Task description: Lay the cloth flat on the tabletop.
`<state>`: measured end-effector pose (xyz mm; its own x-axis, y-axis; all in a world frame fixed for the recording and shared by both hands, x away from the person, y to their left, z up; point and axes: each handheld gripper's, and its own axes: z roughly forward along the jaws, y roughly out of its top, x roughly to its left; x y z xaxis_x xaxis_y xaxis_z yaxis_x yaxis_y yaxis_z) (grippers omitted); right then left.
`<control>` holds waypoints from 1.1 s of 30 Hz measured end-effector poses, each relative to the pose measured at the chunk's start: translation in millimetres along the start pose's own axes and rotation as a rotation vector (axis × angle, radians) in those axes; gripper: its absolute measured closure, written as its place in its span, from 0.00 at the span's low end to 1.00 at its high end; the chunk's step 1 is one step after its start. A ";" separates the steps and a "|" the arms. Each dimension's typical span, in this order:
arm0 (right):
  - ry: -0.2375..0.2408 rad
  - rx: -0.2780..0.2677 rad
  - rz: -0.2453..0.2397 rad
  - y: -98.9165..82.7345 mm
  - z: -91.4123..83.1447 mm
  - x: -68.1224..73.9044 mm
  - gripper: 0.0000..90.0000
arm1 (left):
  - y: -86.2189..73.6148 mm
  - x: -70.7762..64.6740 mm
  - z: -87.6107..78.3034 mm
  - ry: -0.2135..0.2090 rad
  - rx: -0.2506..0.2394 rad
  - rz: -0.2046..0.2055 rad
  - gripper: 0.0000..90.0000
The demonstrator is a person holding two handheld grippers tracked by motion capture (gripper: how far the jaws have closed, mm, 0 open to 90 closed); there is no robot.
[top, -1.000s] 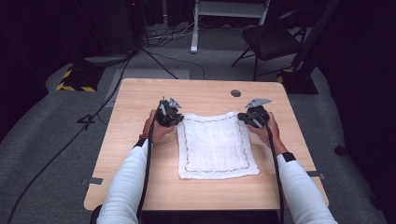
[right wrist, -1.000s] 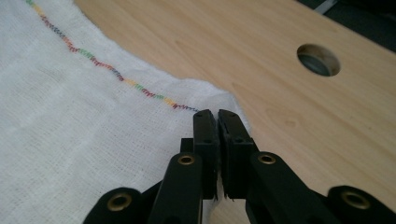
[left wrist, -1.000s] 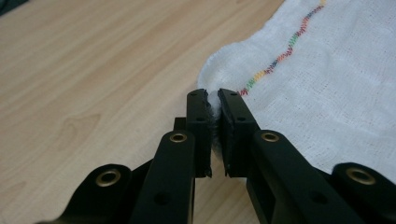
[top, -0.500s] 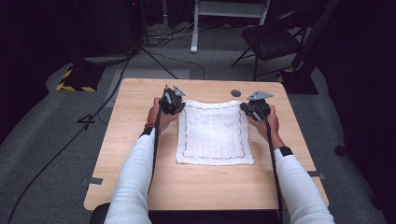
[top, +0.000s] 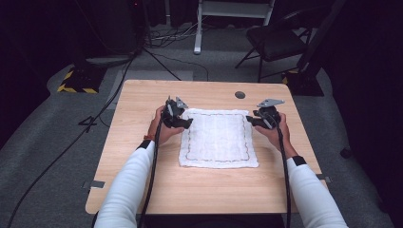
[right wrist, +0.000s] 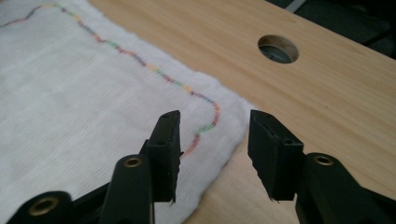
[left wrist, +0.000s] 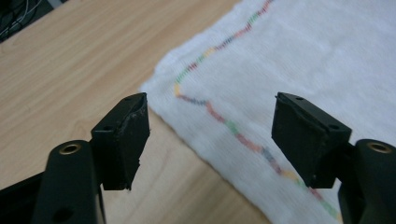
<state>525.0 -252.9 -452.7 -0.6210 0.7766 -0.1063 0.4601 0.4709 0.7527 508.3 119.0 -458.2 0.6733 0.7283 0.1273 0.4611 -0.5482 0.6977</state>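
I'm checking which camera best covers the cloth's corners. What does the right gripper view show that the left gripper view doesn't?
The right gripper view alone has the round hole in the table top, beyond a corner of the white cloth, with the right gripper open over that corner. The left gripper view alone has the left gripper, jaws wide apart, above another corner of the cloth. Both share the cloth's wavy multicoloured stitched line, the wooden table, and jaws that have just been opening with nothing pinched between them.
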 end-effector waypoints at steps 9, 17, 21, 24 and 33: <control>0.129 -0.005 -0.034 -27.4 -22.5 18.8 0.54 | -27.1 -26.0 -19.2 -0.067 0.052 0.083 0.23; 0.187 0.042 -0.084 -55.9 -42.4 39.9 0.52 | -58.2 -37.6 -37.5 -0.120 0.075 0.083 0.21; 0.196 0.043 -0.090 -63.4 -50.4 45.6 0.51 | -71.9 -40.1 -46.8 -0.133 0.077 0.063 0.21; 0.213 0.034 -0.100 -64.9 -53.9 50.9 0.51 | -78.2 -39.2 -51.9 -0.156 0.079 0.042 0.21; 0.290 -0.005 -0.155 -55.8 -48.3 82.3 0.51 | -112.2 -35.6 -75.4 -0.137 0.066 -0.001 0.21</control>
<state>417.5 -235.4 -472.0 -0.8387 0.5438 -0.0305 0.3437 0.5717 0.7450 389.0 185.6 -487.8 0.7433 0.6684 0.0254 0.4962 -0.5764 0.6493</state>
